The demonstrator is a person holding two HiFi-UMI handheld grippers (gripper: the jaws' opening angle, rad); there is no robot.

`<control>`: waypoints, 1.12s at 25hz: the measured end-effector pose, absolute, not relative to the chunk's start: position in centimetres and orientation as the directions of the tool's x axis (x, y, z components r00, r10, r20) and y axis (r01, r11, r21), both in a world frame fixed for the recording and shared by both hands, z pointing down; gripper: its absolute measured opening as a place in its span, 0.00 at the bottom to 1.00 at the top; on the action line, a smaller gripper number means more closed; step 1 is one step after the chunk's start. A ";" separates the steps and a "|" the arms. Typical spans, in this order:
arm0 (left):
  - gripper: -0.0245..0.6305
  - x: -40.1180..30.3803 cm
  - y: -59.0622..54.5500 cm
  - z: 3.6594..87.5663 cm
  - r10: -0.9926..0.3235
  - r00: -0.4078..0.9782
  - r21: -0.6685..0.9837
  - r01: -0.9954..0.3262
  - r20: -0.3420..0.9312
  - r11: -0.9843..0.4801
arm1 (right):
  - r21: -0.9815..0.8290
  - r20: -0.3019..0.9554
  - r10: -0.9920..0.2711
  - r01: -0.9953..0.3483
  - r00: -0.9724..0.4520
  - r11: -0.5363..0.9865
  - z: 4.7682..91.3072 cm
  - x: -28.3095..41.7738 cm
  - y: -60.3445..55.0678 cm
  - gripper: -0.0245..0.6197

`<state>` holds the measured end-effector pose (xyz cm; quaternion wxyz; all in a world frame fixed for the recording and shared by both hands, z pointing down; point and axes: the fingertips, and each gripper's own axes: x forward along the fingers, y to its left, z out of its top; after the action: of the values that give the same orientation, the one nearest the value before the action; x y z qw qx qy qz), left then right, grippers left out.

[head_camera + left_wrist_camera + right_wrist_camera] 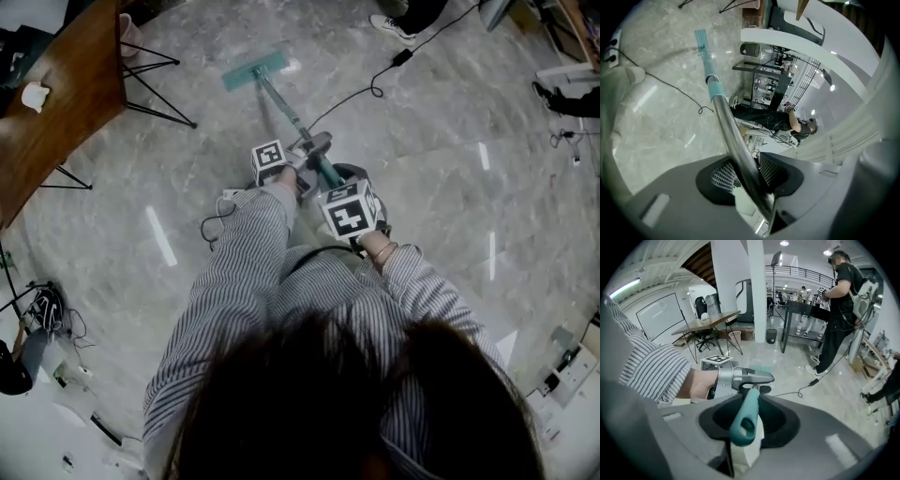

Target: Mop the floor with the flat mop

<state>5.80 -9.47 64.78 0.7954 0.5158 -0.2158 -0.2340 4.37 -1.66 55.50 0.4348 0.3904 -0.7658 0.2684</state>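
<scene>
The flat mop's teal head (255, 69) lies on the grey marble floor (450, 216) ahead of me, its pole (286, 111) slanting back to both grippers. My left gripper (312, 147) is shut on the metal pole (736, 150) lower down; past it along the pole show the teal collar (714, 87) and the mop head (701, 36). My right gripper (336, 180) is shut on the teal handle end (745, 413), just behind the left gripper (746, 376). The jaws of both grippers stand close against the pole.
A wooden table (56, 103) on black legs stands at the far left. A black cable (375, 84) runs across the floor beyond the mop toward a person's shoes (392, 28). That person (841, 310) stands to the right. A power strip (562, 370) lies at the lower right.
</scene>
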 end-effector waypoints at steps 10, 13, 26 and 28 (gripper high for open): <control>0.25 12.9 4.6 63.3 -0.575 0.812 0.921 0.138 0.106 0.364 | -0.103 0.870 -0.351 -0.824 -0.346 0.558 53.9 11.2 12.2 0.22; 0.25 14.2 7.5 63.0 -0.558 0.823 0.923 0.124 0.110 0.364 | -0.107 0.872 -0.348 -0.827 -0.345 0.552 53.5 12.5 15.0 0.21; 0.24 14.1 10.7 62.9 -0.547 0.825 0.917 0.103 0.137 0.386 | -0.131 0.881 -0.325 -0.837 -0.344 0.531 53.4 12.3 18.0 0.22; 0.24 14.1 10.6 62.9 -0.541 0.829 0.915 0.098 0.143 0.391 | -0.128 0.882 -0.325 -0.837 -0.341 0.532 53.5 12.2 17.9 0.22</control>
<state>14.07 10.59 62.91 0.8058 0.5148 -0.2152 -0.1982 12.23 17.87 53.52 0.4296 0.3808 -0.7626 0.2981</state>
